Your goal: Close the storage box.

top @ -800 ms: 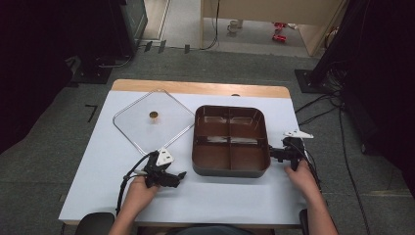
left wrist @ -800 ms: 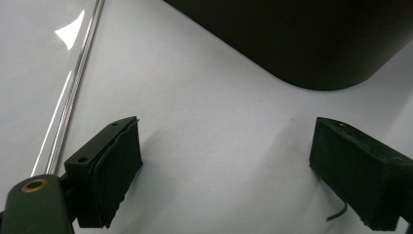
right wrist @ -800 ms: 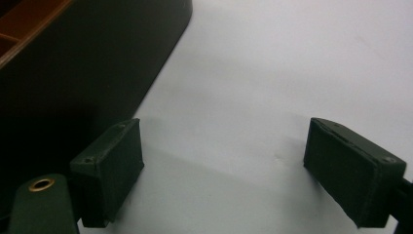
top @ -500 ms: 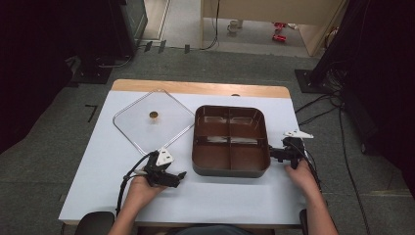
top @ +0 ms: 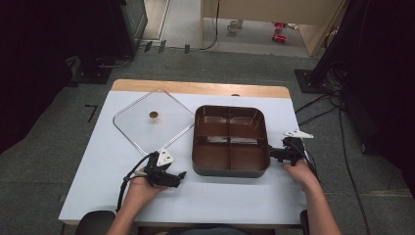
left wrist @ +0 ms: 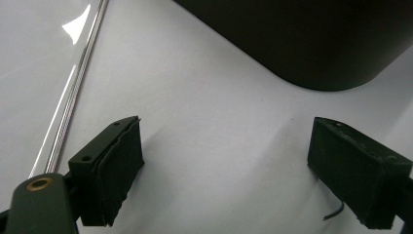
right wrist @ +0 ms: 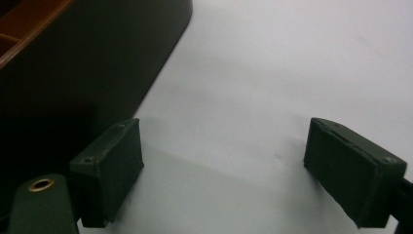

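A brown four-compartment tray (top: 230,169) sits on the white table, right of centre. To its left lies a clear square lid (top: 132,125) with a small brown knob (top: 153,115). My left gripper (top: 180,177) rests near the tray's front left corner, jaws wide open over bare table; the tray's dark corner (left wrist: 311,44) and the lid's edge (left wrist: 73,92) lie ahead of it. My right gripper (top: 272,153) sits at the tray's right side, also open, with the tray wall (right wrist: 83,73) beside its left jaw. Nothing is between either pair of jaws.
The white table (top: 244,196) has a wooden strip (top: 195,88) along its far edge. Grey carpet surrounds it, with cables (top: 318,110) on the floor at the right and dark equipment at both back corners.
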`<action>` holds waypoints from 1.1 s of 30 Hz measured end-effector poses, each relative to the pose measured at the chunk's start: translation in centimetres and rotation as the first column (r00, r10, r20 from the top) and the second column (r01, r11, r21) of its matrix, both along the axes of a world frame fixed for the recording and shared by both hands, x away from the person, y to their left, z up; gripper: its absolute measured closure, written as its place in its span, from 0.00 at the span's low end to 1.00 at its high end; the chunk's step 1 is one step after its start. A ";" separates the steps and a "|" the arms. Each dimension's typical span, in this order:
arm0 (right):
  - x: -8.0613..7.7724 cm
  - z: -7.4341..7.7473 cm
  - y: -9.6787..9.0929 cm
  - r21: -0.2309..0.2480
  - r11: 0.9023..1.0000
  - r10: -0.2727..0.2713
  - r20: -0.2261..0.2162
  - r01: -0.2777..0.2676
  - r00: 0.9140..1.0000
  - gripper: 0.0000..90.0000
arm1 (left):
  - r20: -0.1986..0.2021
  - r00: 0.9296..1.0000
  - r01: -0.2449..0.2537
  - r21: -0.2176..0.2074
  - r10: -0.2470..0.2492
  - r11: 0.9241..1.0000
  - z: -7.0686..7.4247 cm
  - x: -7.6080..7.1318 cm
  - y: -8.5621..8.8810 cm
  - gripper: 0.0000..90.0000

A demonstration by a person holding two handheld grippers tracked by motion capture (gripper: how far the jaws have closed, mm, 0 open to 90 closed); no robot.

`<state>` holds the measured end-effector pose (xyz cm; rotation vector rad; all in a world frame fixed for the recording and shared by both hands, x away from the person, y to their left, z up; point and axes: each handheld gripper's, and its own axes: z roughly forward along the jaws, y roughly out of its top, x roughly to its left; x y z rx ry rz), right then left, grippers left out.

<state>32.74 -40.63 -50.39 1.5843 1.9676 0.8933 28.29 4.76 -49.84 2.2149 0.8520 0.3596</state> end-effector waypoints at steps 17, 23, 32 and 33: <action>0.0 0.0 0.0 0.000 1.000 0.001 0.001 -0.001 1.000 0.15 | -0.152 0.988 0.013 0.033 -0.008 0.999 2.2 0.4 -0.6 0.36; 0.0 0.0 0.0 0.000 1.000 0.000 0.001 0.000 1.000 0.15 | -0.149 0.989 0.020 0.010 -0.019 1.000 3.7 1.1 -0.3 0.36; 0.0 0.0 0.0 -0.001 1.000 0.001 0.000 -0.001 1.000 0.15 | -0.136 0.990 -0.027 0.003 0.027 1.000 5.4 3.6 0.4 0.36; 0.0 0.0 0.0 -0.001 1.000 0.001 0.001 -0.001 1.000 0.15 | -0.144 0.989 -0.039 -0.011 0.037 0.999 5.5 3.9 0.5 0.36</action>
